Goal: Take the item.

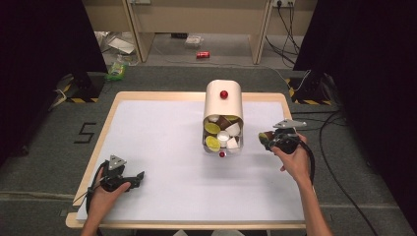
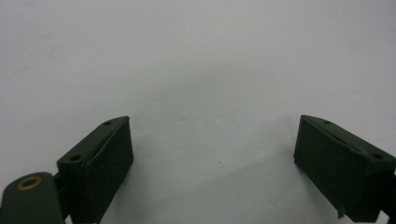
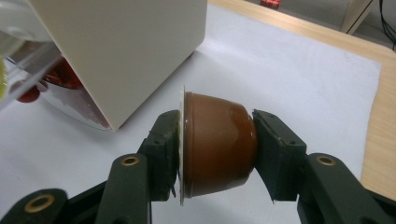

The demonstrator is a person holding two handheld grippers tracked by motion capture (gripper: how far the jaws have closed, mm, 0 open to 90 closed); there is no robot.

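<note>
R gripper [image 3: 217, 154] jaws clamped on a brown capsule [image 3: 217, 149], lid vs one pad, base vs the other. Just beyond the jaws, to their left: cream dispenser box [image 3: 126, 51], red knob low at its front, standing on white sheet [image 3: 289, 79] that covers the counter; wood rim [image 3: 383, 116] past the jaws' right. L gripper [image 2: 212, 163] jaws wide apart, nothing btwn, only bare white sheet ahead. Beyond counter: grey floor [image 1: 44, 147] w/ a taped "5" [image 1: 86, 132], black curtains [image 1: 39, 44], cables, red can [image 1: 202, 54].
</note>
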